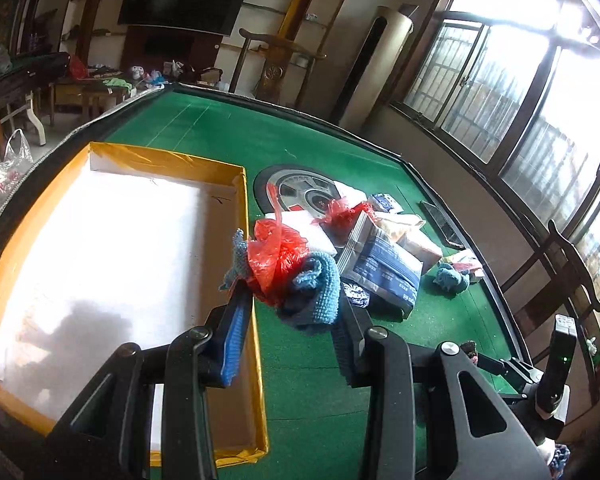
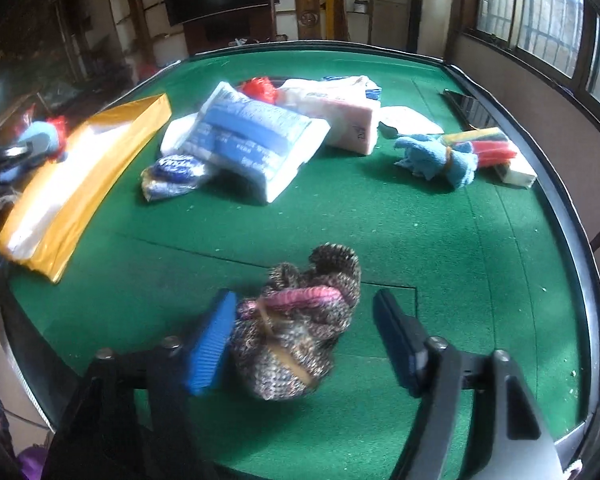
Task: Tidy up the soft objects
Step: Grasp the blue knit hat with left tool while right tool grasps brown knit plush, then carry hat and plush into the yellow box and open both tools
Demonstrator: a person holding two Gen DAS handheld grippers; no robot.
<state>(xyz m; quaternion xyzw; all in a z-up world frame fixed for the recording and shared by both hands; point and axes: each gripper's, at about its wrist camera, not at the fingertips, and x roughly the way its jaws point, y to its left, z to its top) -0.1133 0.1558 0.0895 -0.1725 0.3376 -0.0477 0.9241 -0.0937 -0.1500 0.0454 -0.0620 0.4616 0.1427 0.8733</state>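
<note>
Brown knit bundle [image 2: 296,320] sits between open right jaws; left jaws clamp blue knit [image 1: 316,288].

Green felt table [image 2: 440,240] carries yellow-rimmed box [image 1: 236,184], tissue packs [image 2: 256,140], knitted bundles [image 2: 296,328].

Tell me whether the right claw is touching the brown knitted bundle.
Touching. The right wrist view shows the blue left pad pressed against the brown knitted bundle; the right claw is open, its other finger apart.

Black linkage claw [image 2: 304,336] with ribbed blue pads [image 2: 210,346].
</note>
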